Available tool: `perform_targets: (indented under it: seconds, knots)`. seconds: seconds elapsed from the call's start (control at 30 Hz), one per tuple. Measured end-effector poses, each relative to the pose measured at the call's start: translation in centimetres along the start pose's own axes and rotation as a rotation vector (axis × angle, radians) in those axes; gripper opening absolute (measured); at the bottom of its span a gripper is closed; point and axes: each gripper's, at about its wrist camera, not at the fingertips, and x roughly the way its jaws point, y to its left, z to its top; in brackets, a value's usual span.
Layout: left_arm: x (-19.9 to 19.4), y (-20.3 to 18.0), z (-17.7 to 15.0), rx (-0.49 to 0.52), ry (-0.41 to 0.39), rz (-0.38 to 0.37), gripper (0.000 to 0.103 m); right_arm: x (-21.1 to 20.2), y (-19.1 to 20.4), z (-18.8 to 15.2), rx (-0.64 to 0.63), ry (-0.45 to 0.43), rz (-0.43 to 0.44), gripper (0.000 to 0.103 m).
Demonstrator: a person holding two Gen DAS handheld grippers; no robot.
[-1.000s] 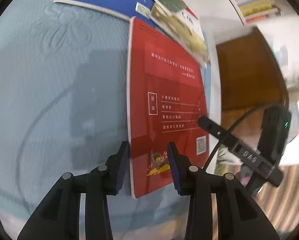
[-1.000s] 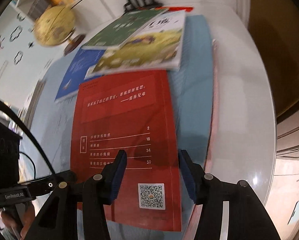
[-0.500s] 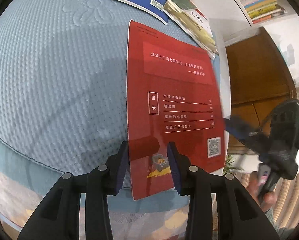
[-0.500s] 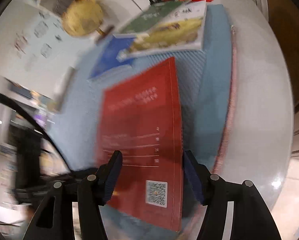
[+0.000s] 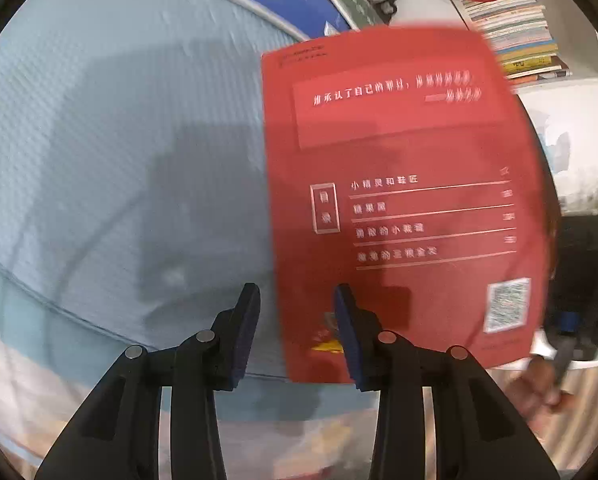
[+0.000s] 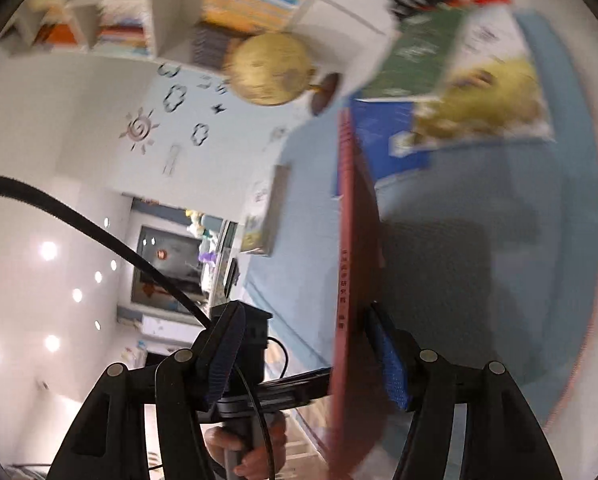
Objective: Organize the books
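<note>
Red book [image 5: 399,200] flat on the blue mat [image 5: 99,120] a second ago, now tipped up on edge above it; right gripper [image 6: 303,320] just been widening, spine between its jaws, leaning on one pad only, so loose; left gripper [image 5: 295,300] parted too, one pad clear of the cover; probably ready for stacking; lower corner blurred, true support hard to tell.

Red book [image 5: 399,200], right half of left wrist view: white Chinese print, blurred. Readable: boxed 目录 at centre, first contents line 小精灵和鞋匠 beside it; lower lines and top quote too smeared. QR code at its lower right corner. Spine text in right wrist view unreadable.
</note>
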Motion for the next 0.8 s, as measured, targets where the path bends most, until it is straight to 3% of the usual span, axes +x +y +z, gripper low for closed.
perform_targets:
  seconds: [0.07,0.17,0.27,0.37,0.4,0.43,0.5,0.67,0.8]
  knots:
    - [-1.6,0.6,0.1,0.012,-0.024,0.045,0.034,2.2,3.2,-0.2,-0.042,0.026,0.020,0.062]
    - [-5.7,3.2,-0.1,-0.035,-0.101,0.015,0.035,6.0,6.2,-1.0,-0.080,0.078,0.049,0.062]
    - [-9.0,6.5,-0.5,-0.112,-0.168,-0.007,0.034,10.0,7.4,-2.5,-0.080,0.158,0.042,0.062]
    - [-11.6,10.5,-1.2,-0.182,-0.216,0.060,0.032,12.4,7.3,-4.4,-0.081,0.209,-0.006,0.062]
    - [-11.9,11.6,-1.3,-0.193,-0.215,0.103,0.033,12.9,7.1,-4.7,-0.084,0.214,-0.033,0.062]
    - [-12.1,12.8,-1.6,-0.201,-0.213,0.071,0.033,13.3,6.9,-5.0,-0.088,0.216,-0.064,0.062]
    - [-12.4,14.4,-2.0,-0.237,-0.194,0.013,0.033,14.3,5.5,-5.7,-0.113,0.216,-0.219,0.062]
    - [-10.7,12.1,-2.2,-0.111,-0.115,0.022,0.033,15.2,1.1,-6.5,-0.114,0.194,-0.568,0.062]
    - [-8.5,10.5,-2.8,-0.004,-0.002,0.039,0.033,14.6,-1.5,-5.5,-0.043,0.128,-0.644,0.062]
